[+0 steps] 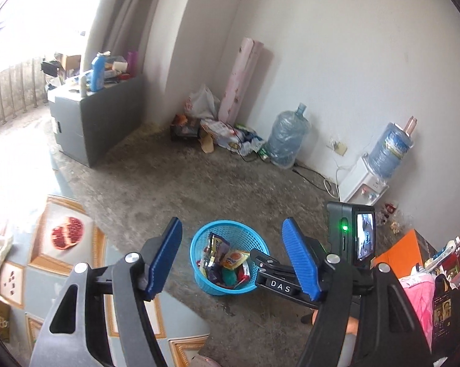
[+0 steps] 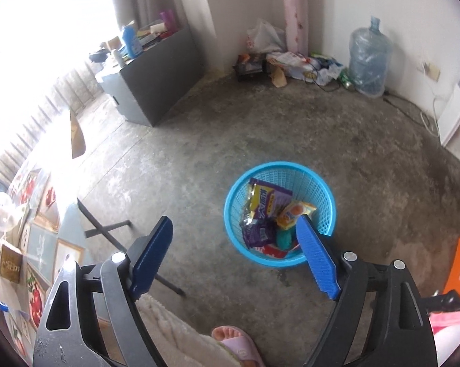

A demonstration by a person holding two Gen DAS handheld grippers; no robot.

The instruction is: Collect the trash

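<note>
The blue basket [image 2: 279, 214] stands on the concrete floor [image 2: 199, 153], holding wrappers [image 2: 265, 205]. The left gripper [image 1: 233, 258] hangs above it with jaws spread and nothing between them; the basket shows through the gap, well below. The right gripper [image 2: 234, 255] is likewise spread and empty, the basket beneath its right finger [image 2: 317, 263].

The white letters "DAS" stand on a black clamp bar [image 1: 276, 284] of the right gripper's rig. Print on the snack wrappers [image 2: 268, 203] in the blue basket [image 2: 324, 211] is unreadable.
</note>
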